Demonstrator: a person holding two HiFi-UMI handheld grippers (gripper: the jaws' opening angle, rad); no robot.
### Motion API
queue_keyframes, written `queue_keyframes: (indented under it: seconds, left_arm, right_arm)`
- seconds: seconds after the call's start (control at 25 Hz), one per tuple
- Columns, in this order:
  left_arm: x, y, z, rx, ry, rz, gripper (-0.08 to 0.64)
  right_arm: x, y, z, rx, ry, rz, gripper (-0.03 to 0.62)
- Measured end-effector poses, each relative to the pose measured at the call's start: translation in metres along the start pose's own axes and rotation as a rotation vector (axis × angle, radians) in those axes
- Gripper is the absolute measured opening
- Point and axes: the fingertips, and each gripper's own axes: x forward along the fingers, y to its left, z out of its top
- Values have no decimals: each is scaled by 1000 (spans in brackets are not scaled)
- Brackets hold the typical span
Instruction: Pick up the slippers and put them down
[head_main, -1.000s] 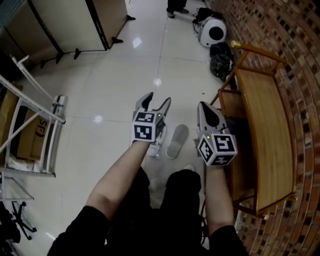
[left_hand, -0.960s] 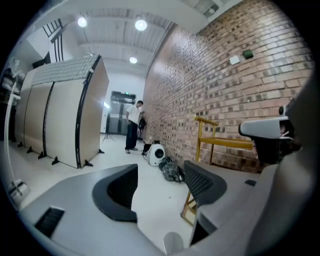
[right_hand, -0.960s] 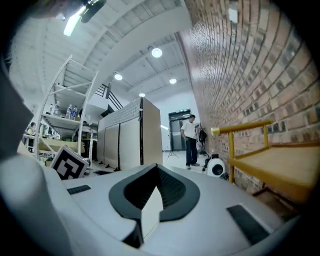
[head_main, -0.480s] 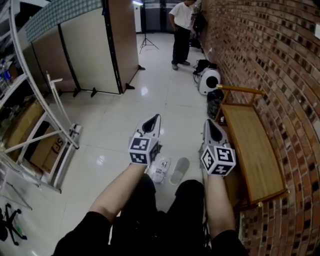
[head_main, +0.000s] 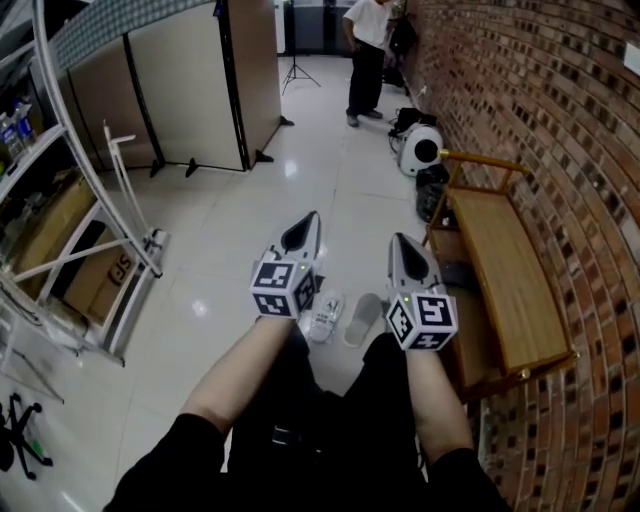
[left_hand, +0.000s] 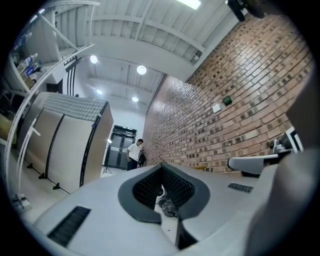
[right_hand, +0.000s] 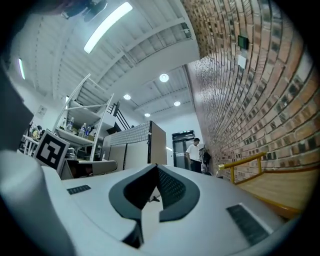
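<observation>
Slippers (head_main: 327, 316) lie on the tiled floor (head_main: 230, 250) in the head view, one whitish and one grey. They sit side by side just in front of the person's knees, below and between the two grippers. Their long axes run parallel, away from the person and leaning a little toward the wooden bench (head_main: 505, 270); which end is the toe I cannot tell. The left gripper (head_main: 308, 225) and right gripper (head_main: 398, 243) are held out above them, touching neither. In the left gripper view the jaws have just been closing and now meet at the tips, with nothing between them. In the right gripper view the jaws likewise meet, empty, pointing along the brick wall (right_hand: 260, 100).
</observation>
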Motion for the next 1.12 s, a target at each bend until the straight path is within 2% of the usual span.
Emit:
queue_keyframes:
  seconds: [0.12,0.32,0.52,0.72,0.92,1.12]
  left_arm:
    - [-11,-3,-6,-3,4,-8,0]
    - [-54,-12,-19,0,-19,-52,0]
    - [-101,3,-29,45,-41,-56,0]
    - [-143,26,-27,67,-80,-76,0]
    - [-169,49,-42,114,-24,-44,0]
    - [-198,50,-54,95,1,-21,0]
  right_arm:
    - [-11,16,-6,-9,-13,44,8]
    - [-42,27,-22,-28,0,53,8]
    - [-72,26,-41,-36,42,71,8]
    - [-97,12,-44,-69,54,56,8]
    - [-116,-17,-62,-83,91,16,8]
    - [-132,-24,-69,-53,102,-13,8]
